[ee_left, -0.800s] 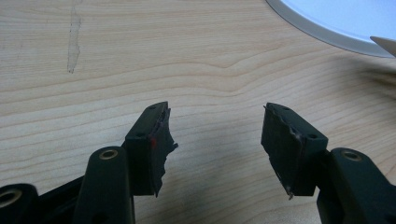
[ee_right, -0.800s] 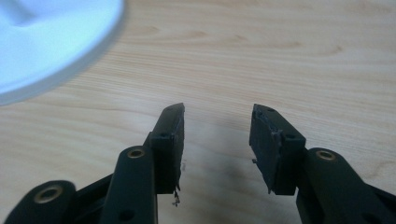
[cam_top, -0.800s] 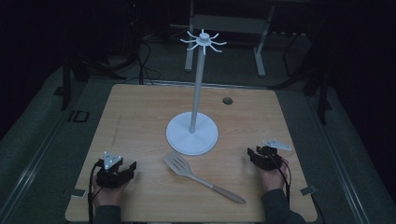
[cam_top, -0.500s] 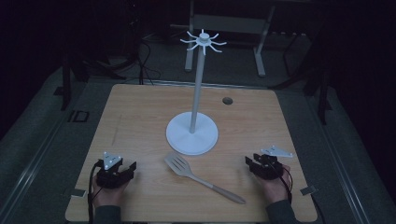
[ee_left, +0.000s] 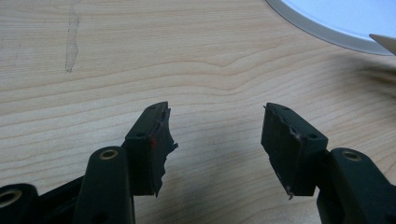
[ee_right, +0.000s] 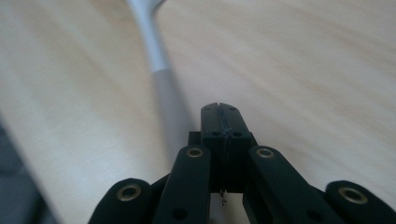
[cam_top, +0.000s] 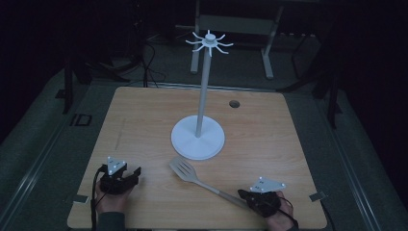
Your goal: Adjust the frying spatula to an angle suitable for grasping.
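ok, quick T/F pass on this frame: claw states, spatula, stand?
1. The left claw is open over bare wood. True.
2. The right claw is wide open. False: its jaws are pressed together.
3. The spatula hangs from the stand. False: it lies flat on the table.
4. The right claw sits beside the spatula's handle end, with nothing between its jaws. True.
5. The stand's hooks hold several utensils. False: they are bare.

No readable text anywhere; the marking on the floor left of the table stays illegible.
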`<control>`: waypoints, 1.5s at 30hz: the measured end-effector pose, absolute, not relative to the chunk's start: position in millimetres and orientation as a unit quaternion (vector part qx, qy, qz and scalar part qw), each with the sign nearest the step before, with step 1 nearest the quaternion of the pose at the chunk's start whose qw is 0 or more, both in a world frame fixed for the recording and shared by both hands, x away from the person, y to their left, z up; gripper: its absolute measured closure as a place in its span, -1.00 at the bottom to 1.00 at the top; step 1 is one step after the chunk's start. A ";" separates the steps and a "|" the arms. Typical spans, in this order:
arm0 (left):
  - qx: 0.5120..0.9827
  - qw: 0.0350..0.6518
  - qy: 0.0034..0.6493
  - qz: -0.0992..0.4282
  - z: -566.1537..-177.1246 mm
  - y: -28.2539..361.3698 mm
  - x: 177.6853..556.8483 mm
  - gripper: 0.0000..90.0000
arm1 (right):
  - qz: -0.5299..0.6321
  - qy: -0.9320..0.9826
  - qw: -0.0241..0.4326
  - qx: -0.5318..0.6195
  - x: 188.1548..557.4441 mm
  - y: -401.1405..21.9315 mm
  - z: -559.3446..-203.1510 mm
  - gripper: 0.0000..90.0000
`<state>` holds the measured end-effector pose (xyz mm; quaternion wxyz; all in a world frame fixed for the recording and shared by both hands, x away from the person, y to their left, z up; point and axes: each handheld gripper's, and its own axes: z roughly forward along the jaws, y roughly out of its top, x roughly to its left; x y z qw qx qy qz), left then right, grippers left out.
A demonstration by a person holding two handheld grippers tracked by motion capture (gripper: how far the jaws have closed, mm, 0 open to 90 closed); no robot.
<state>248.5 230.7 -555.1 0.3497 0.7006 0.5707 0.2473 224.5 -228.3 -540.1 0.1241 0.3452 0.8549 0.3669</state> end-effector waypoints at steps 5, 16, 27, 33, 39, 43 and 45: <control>0.701 0.350 0.570 0.248 -554.6 230.8 248.2 -0.06 | 0.365 0.870 0.108 0.313 212.3 -218.7 -544.3 1.00; 0.701 0.350 0.569 0.248 -554.6 230.7 248.2 -0.06 | 0.335 0.898 0.088 0.273 193.0 -209.0 -555.4 1.00; 0.702 0.350 0.569 0.248 -554.8 230.2 248.3 -0.06 | 0.319 0.894 0.133 0.285 208.2 -218.0 -554.0 1.00; 0.702 0.349 0.569 0.248 -554.7 230.5 248.2 -0.06 | 0.303 0.892 0.168 0.292 227.7 -220.2 -553.4 1.00; 0.702 0.349 0.569 0.248 -554.9 230.5 248.3 -0.06 | 0.293 0.890 0.190 0.295 249.5 -219.2 -552.8 1.00; 0.703 0.349 0.568 0.248 -555.1 229.5 248.5 -0.06 | 0.290 0.886 0.203 0.300 262.8 -217.9 -553.8 1.00; 0.703 0.349 0.568 0.248 -555.1 229.7 248.5 -0.06 | 0.289 0.884 0.208 0.303 269.7 -217.2 -554.2 1.00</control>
